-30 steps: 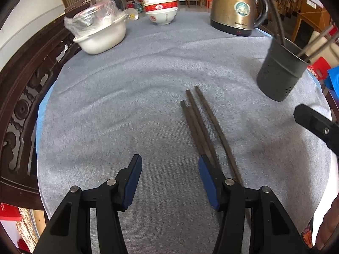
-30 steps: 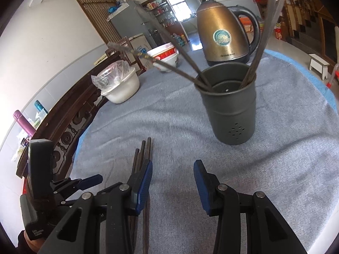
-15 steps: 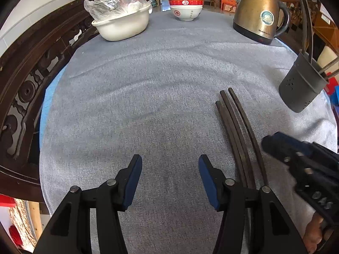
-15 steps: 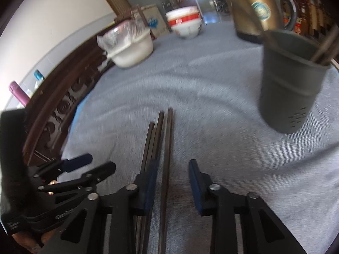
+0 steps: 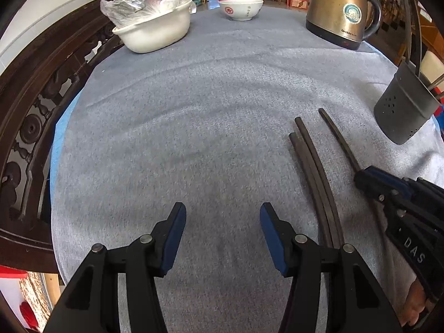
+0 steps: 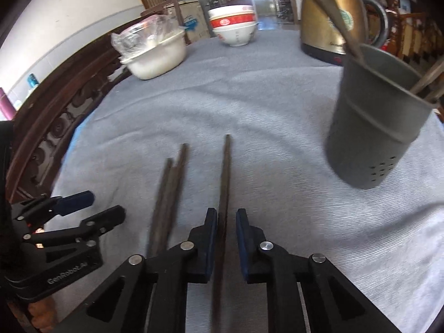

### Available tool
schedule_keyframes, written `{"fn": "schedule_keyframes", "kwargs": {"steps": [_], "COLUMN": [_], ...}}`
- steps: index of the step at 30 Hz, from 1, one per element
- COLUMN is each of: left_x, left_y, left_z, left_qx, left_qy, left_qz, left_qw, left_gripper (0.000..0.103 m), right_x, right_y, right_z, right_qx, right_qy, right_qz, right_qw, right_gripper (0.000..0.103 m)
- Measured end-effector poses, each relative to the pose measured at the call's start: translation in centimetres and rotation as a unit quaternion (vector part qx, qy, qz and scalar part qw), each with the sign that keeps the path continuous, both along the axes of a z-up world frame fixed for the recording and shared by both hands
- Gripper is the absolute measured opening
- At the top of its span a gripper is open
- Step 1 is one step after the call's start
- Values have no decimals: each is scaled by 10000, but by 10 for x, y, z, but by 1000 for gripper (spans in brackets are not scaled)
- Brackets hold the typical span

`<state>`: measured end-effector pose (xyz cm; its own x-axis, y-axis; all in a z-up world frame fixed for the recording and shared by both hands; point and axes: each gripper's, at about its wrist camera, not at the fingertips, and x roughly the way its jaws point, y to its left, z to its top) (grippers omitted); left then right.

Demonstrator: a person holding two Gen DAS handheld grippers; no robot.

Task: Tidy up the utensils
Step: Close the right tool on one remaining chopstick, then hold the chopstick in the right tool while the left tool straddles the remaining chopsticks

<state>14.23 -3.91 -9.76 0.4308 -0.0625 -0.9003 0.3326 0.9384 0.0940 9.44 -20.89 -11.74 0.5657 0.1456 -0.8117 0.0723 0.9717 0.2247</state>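
Right tool (image 6: 224, 245), right wrist view: its blue-padded jaws have just been closing and now flank one dark, slender wooden chopstick (image 6: 224, 183) lying lengthwise between them. The left pad meets the stick; a sliver of gap shows at the right pad, so a full pinch cannot be confirmed. Two more dark chopsticks (image 6: 169, 191) lie side by side just to the left on the grey woven cloth covering the surface (image 6: 263, 105). A grey perforated metal utensil cup (image 6: 371, 127), already holding several sticks, stands upright to the far right. The step in hand is judged to be the grasp of a single chopstick; the next move calls for a firm closure, a lift clear of the cloth, and a tilt so the stick enters the cup mouth end-first without tipping the cup. The left tool (image 6: 83, 208) shows at the near left edge, held by a person's hand.

Left wrist view: the left tool (image 5: 222, 236) stands spread over bare cloth with nothing between its pads. This view shows the chopstick (image 5: 337, 138) emerging from the tip of the right tool (image 5: 366, 179), apart from the pair (image 5: 313, 172), and shows the cup (image 5: 402, 105) well beyond it. It hides the pad contact, which only the right wrist view reveals. Both views share a white lidded basin (image 5: 155, 32), stacked red-and-white bowls (image 5: 240, 2) and a bronze electric kettle (image 5: 340, 8) at the far edge.
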Motion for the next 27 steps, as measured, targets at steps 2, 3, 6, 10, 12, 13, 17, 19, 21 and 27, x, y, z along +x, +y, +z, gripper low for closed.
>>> {"fn": "schedule_keyframes", "kwargs": {"steps": [2,3,6,10,12,13,17,19,21,27], "left_x": [2,3,5,7,10,11,16,18,20,24], "left_y": [-5,-6,-12,-23,-29,-31,-40,-43,-46,-52], "left_z": [0,0,1,-1,-1,-2,-4,-5,-5,-6], "left_qx": [-2,0,-4,8,29,34,61,85,85,81], "left_qy": [10,13,14,49,58,63,82,97,116,104], "left_qz": [-59,-83,-155,-235,-286,-307,-390,-405,-426,-444], "left_qw": [10000,10000,9999,9997,9996,9995,9992,9991,9990,9989], "left_gripper": [56,56,56,56,56,56,56,56,56,57], "right_x": [0,-1,-3,-4,-3,-3,-3,-2,-3,-4], "right_y": [-10,-16,-26,-35,-39,-38,-45,-48,-52,-60], "right_z": [-1,-1,-1,-1,-2,-2,-3,-3,-3,-3], "right_qx": [21,29,28,134,228,254,443,507,512,639], "right_qy": [35,35,37,62,72,75,97,103,101,112], "right_qz": [-95,-150,-230,-265,-274,-277,-303,-345,-403,-532], "right_qw": [9999,9999,9997,9995,9993,9993,9985,9981,9978,9965], "right_gripper": [13,13,13,13,13,13,13,13,13,13]}}
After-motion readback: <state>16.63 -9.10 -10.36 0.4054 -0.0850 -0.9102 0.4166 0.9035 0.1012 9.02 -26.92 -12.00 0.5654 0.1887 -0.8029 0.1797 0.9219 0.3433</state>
